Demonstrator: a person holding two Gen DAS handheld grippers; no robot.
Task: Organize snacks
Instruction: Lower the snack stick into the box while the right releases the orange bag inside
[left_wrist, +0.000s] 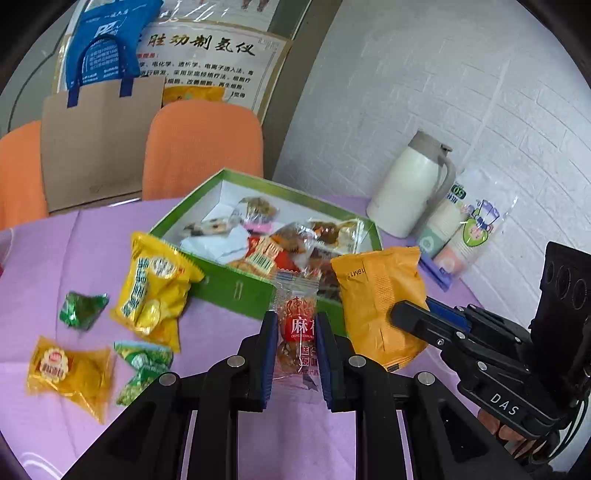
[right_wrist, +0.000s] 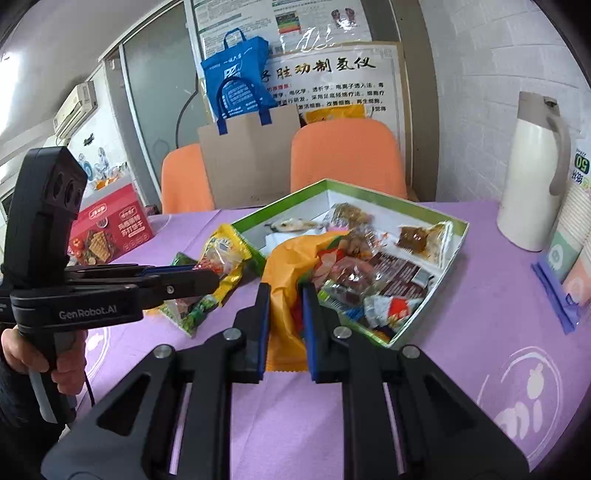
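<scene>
Tools both grip: my left tool pinches a clear snack packet, my right tool an orange bag beside the green box.

A: The bench is lilac, with pale white swirls printed near one corner. The box is green outside, white inside.

B: And the packets?

A: A yellow bag with green lettering, an orange bag, and a clear wrapper showing red with white characters. Two small green packets too.

B: The tools?

A: Black, with blue pads on the fingers. Behind, orange chairs, a blue tote, a red carton, a cream jug with a grey handle.
</scene>
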